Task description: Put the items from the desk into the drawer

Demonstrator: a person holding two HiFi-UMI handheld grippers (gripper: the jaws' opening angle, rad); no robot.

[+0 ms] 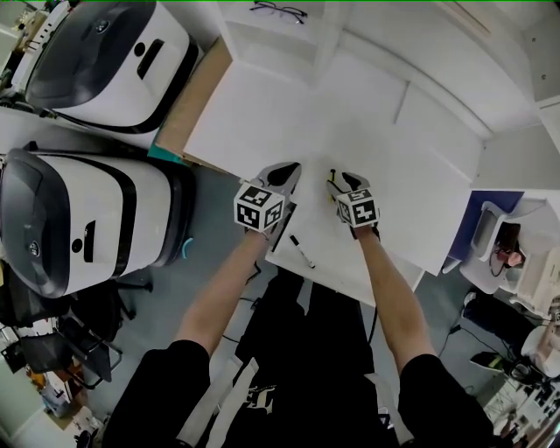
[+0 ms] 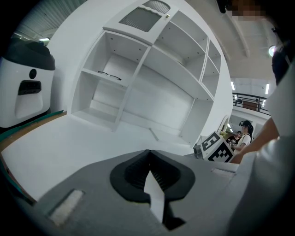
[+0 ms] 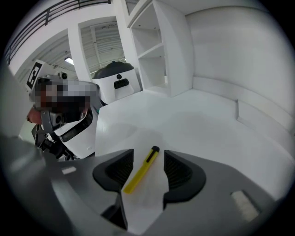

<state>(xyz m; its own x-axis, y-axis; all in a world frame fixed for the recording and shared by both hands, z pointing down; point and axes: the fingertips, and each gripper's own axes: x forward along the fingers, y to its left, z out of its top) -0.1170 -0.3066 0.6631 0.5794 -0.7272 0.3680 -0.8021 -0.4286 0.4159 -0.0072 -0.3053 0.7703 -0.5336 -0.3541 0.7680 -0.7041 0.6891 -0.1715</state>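
Right tool [image 3: 148, 159]: jaws stand well apart and grip nothing; they straddle the yellow pen [image 3: 142, 169], one pad on each side, neither pad touching it.
Left tool [image 2: 148, 156]: jaws closed tip to tip with nothing between them; it hovers over the table [image 1: 262, 122] just beside the right tool.
Yellow pen: lies flat on the white table near the front edge; its dark-capped end points away from the tool and it runs slightly askew to the jaws.
Handling, judged: light, stiff and smooth-sided; likely to roll or swivel if pinched off-centre; best taken across the mid-barrel, pads square to its length.
Other item: a black-and-white marker [image 1: 302, 251] lies nearer the table's front edge, between the two forearms; untouched.
Drawer: not visible in any view.
Surroundings: eyeglasses [image 1: 278, 10] rest on a shelf of the white shelf unit [image 2: 138, 78], well apart from both tools.
Progress, judged: both items are on the table, none stowed; the grasp of the pen is not yet made.
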